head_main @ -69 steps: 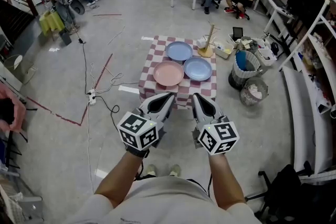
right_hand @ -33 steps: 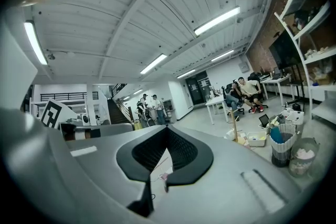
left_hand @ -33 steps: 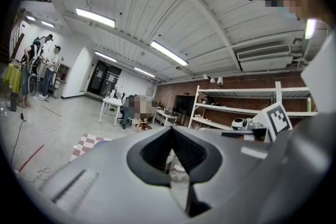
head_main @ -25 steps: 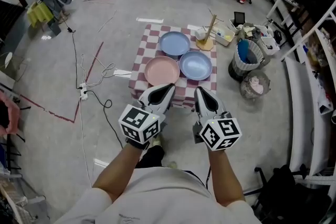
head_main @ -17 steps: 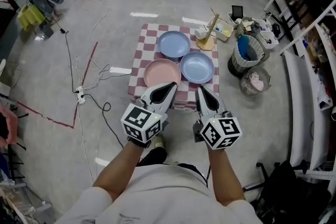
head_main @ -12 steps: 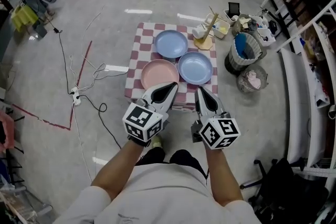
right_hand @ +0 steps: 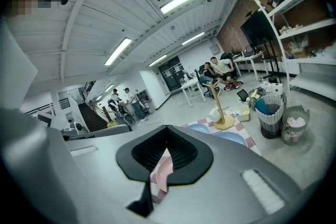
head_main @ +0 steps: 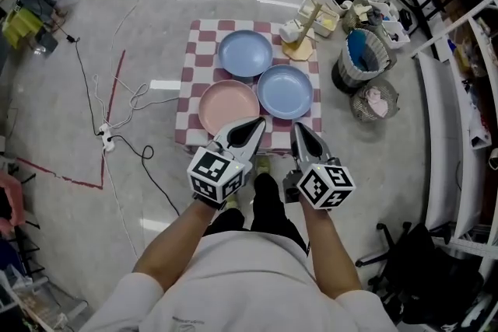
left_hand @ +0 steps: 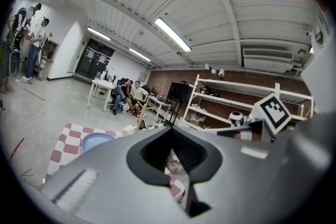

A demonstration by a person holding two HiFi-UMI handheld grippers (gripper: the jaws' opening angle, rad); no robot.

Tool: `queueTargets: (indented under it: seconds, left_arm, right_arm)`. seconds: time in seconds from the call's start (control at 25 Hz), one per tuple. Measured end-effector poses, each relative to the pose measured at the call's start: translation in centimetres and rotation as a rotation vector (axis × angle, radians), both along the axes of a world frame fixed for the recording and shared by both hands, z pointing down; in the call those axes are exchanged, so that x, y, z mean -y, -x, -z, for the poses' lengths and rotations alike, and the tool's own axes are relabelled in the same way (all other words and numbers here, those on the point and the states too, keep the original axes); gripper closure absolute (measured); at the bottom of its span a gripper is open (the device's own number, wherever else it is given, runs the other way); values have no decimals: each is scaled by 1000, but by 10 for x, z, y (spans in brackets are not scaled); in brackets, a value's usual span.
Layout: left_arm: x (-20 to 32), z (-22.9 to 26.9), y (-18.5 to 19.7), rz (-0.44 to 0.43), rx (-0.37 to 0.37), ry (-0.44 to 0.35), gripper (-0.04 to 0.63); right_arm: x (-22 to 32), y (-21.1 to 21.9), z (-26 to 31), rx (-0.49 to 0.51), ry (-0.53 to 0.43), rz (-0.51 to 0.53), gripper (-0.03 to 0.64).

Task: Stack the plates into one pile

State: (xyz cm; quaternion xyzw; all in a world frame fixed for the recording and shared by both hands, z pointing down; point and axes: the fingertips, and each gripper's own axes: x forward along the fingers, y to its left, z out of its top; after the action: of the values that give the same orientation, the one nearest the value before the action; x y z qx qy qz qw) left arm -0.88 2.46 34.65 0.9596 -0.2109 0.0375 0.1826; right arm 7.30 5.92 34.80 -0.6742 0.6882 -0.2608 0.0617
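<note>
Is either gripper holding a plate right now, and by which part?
Nothing is held: the left gripper and right gripper are both shut and empty. The pink plate, near blue plate and far blue plate lie untouched on the table.

White shirt (head_main: 233,284); grey left tongs (head_main: 261,121), right tongs (head_main: 296,126); marker cubes (head_main: 216,175).

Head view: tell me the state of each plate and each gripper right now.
pink plate: lying flat, empty, not stacked.
near blue plate: lying flat, empty, not stacked.
far blue plate: lying flat, empty, not stacked.
left gripper: shut, holding nothing.
right gripper: shut, holding nothing.
</note>
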Motion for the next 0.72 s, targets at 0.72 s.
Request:
queueTargets:
  seconds: [0.72]
  left_arm:
    - [60,-130,-124,-38,171,139,589]
  right_arm:
    - [60,-123,-171,158,317,-31,602]
